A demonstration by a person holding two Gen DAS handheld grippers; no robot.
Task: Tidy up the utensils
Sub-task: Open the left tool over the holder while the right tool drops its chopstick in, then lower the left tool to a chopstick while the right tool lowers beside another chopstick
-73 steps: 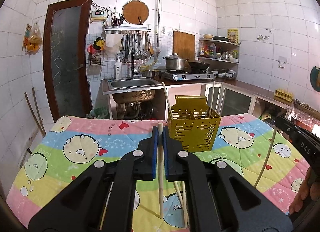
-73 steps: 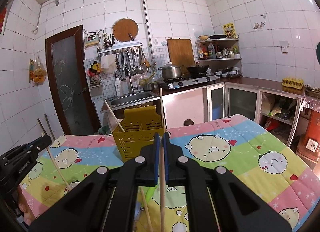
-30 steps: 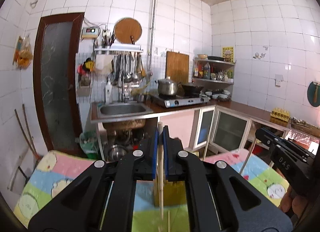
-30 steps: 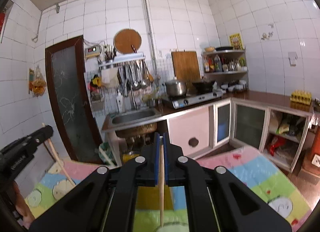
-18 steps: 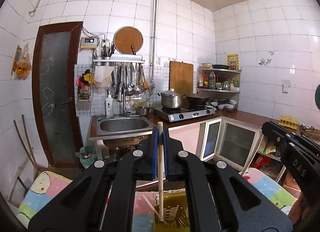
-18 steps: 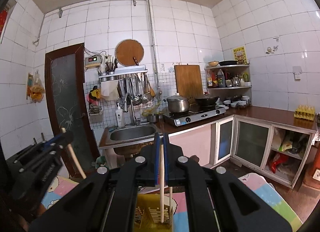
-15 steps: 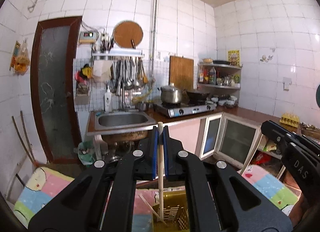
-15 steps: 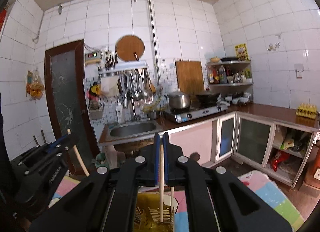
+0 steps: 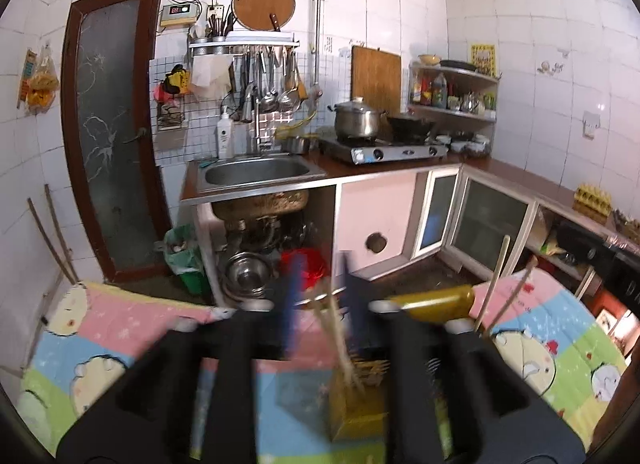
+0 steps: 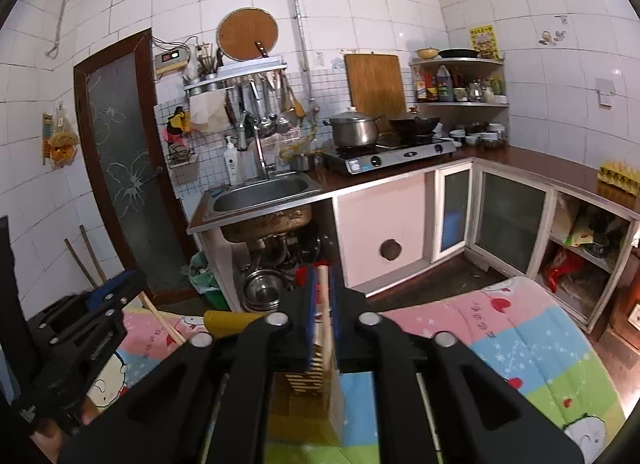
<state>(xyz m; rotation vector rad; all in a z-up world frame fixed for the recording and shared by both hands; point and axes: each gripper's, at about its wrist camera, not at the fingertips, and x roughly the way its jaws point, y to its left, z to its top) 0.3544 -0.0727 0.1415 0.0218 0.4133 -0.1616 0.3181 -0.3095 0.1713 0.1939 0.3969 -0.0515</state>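
- Yellow holder [image 9: 356,404] stands on desk w/ cartoon cloth [image 9: 100,344], directly below both grippers; slotted wall seen in right view [image 10: 308,376].
- L gripper [image 9: 320,316]: fingers apart, blue pads [image 9: 294,300] spread wide; frame motion-blurred.
- Chopstick [image 9: 340,336] sits betw. L fingers, tilted, lower end inside holder; contact w/ either pad can't be told through blur.
- 2 more chopsticks [image 9: 494,284] lean out of holder's right side in left view.
- R gripper [image 10: 322,304]: fingers close together, clamped on pale chopstick [image 10: 326,324]; stick near upright, lower end reaching down into holder.
- L gripper also visible at left edge of right view [image 10: 80,328], w/ a stick [image 10: 160,318] slanting beside it.
- Bkgd: sink [image 10: 260,190], stove [image 10: 392,158], pot [image 10: 354,128], cabinets [image 10: 508,220].
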